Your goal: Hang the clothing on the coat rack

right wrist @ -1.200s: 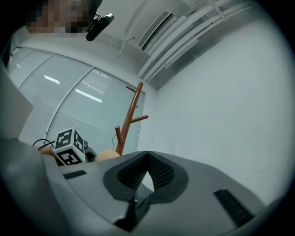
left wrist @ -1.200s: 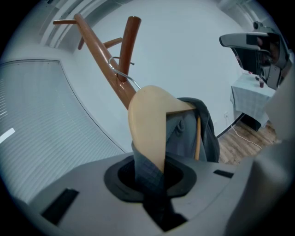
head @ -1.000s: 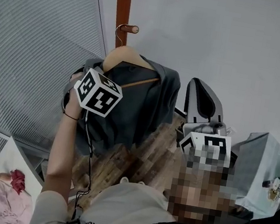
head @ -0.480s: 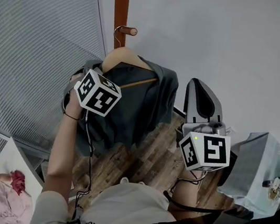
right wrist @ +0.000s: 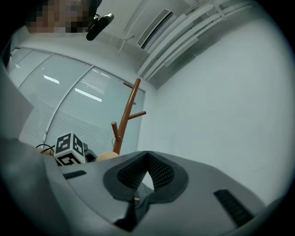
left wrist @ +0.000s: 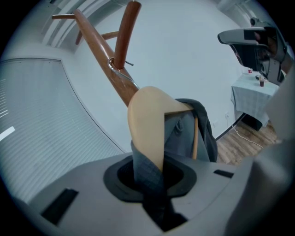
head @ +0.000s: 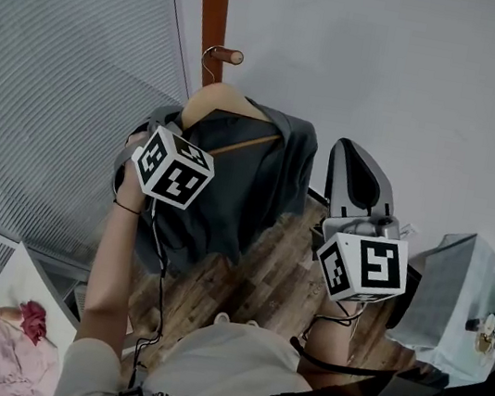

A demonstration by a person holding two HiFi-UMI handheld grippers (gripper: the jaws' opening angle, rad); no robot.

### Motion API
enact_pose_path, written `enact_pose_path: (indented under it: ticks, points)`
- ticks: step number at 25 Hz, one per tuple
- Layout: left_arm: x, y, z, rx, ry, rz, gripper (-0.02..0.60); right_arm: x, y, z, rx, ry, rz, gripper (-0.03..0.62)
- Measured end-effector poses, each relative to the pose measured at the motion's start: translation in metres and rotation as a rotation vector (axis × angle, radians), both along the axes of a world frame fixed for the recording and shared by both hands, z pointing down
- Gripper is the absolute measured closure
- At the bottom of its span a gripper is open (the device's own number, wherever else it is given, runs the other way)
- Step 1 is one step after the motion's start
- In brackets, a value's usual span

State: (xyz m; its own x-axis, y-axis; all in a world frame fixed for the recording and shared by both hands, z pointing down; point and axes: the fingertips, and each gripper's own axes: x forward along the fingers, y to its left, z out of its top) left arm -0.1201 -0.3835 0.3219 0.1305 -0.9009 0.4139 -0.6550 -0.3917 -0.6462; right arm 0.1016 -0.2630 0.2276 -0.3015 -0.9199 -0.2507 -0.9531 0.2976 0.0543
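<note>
Slatted blinds (head: 53, 66) fill the left of your head view and a plain white wall (head: 418, 80) fills the upper right. A strip of wood floor (head: 286, 279) shows through the middle. At the right edge stands a table (head: 454, 283) under a pale cloth. Just left of it, above your right gripper, is a grey-and-black object (head: 359, 178) that I cannot identify. In the lower left corner a heap of pink clothes (head: 2, 344) lies on a white surface.

The coat rack (head: 213, 8) rises as a brown pole at top centre. The dark garment (head: 250, 183) hangs on a pale wooden hanger (head: 221, 102), whose wire hook sits over a short peg (head: 227, 54) of the rack. The garment covers the lower part of the pole, and your left marker cube (head: 174, 167) stands in front of the garment's left shoulder.

Your left gripper (left wrist: 152, 177) is clamped on the garment's cloth right at the end of the hanger. Its jaws are narrow, with fabric pinched between them and the hanger's rounded end just above. Your left forearm (head: 110, 263) reaches up to it from the bottom of the frame, with a dark band at the wrist.

Your right gripper (right wrist: 147, 159) is held at centre right of the head view, well apart from the garment, and tilts up towards the wall and ceiling. Its jaws meet at the tips and grip nothing. In the right gripper view the rack shows to their left.
</note>
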Motion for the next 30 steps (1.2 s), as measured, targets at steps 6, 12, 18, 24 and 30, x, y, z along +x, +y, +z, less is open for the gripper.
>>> enact_pose_path:
  ticks: [6, 12, 18, 24, 30]
  points:
    - [0.001, 0.002, -0.003, 0.014, 0.009, 0.016, 0.503, -0.004, -0.001, 0.000, -0.003, 0.008, -0.008, 0.576]
    - [0.002, 0.006, -0.004, 0.011, 0.020, 0.042, 0.483, -0.007, 0.001, 0.001, -0.006, 0.011, -0.016, 0.576]
    - [0.003, 0.009, -0.007, 0.022, 0.007, 0.060, 0.442, -0.007, -0.002, 0.005, -0.015, 0.007, -0.022, 0.576]
    - [0.003, 0.013, -0.010, 0.048, 0.008, 0.087, 0.407, -0.012, -0.004, 0.006, -0.018, 0.010, -0.035, 0.576]
    - [0.004, 0.020, -0.019, 0.101, -0.006, 0.103, 0.377, -0.015, -0.007, 0.012, -0.034, 0.007, -0.038, 0.576]
